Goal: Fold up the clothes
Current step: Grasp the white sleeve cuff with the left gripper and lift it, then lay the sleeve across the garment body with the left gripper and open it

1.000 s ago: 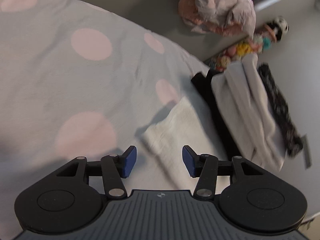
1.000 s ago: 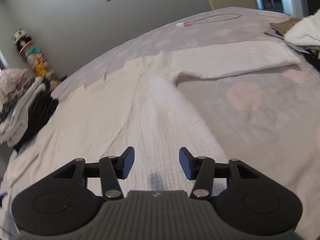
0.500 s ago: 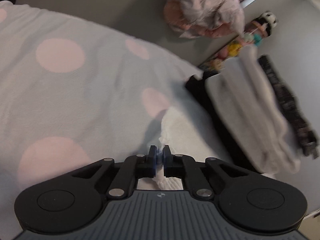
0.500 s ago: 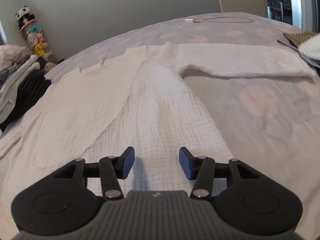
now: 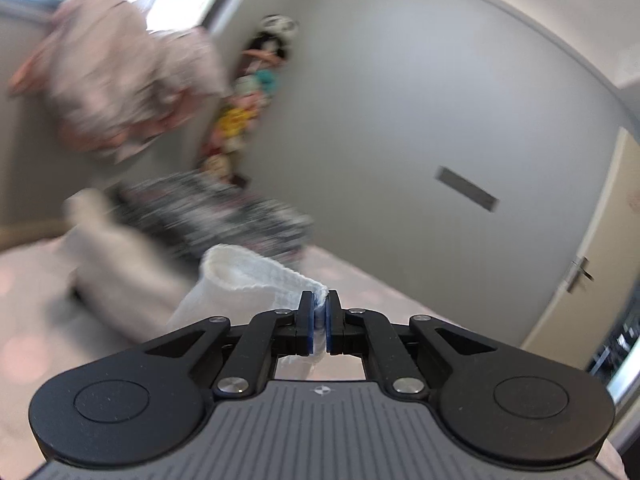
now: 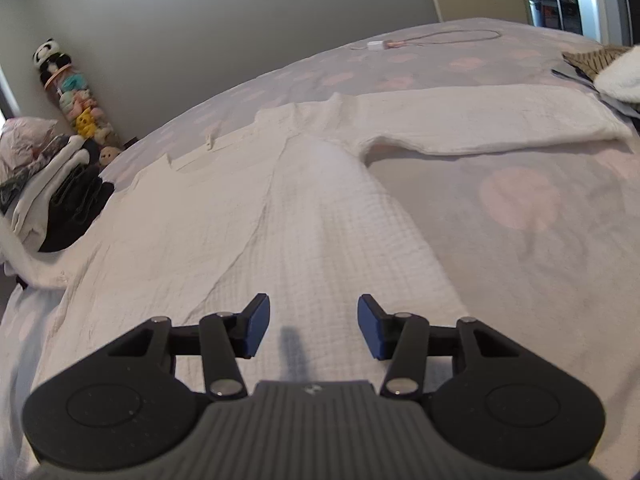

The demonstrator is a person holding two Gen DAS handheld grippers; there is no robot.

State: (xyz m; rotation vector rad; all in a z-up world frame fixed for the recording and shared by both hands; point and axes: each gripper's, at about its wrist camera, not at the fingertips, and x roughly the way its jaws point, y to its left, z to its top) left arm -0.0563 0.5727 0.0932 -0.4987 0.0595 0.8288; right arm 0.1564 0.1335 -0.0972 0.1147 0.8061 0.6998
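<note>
- While the white garment [image 6: 304, 208] is laid flat on the spotted bedspread [image 6: 540, 216], one sleeve cuff [image 5: 256, 276] is pinched between the closed jaws of the left gripper [image 5: 318, 322] and held clear of the bed.
- Nothing is held by the right gripper [image 6: 308, 322]; its jaws are parted above the garment's body.
- A stack of folded clothes [image 6: 60, 196] is seen at the bed's far left edge.
- The other sleeve [image 6: 480, 120] is extended rightward.
</note>
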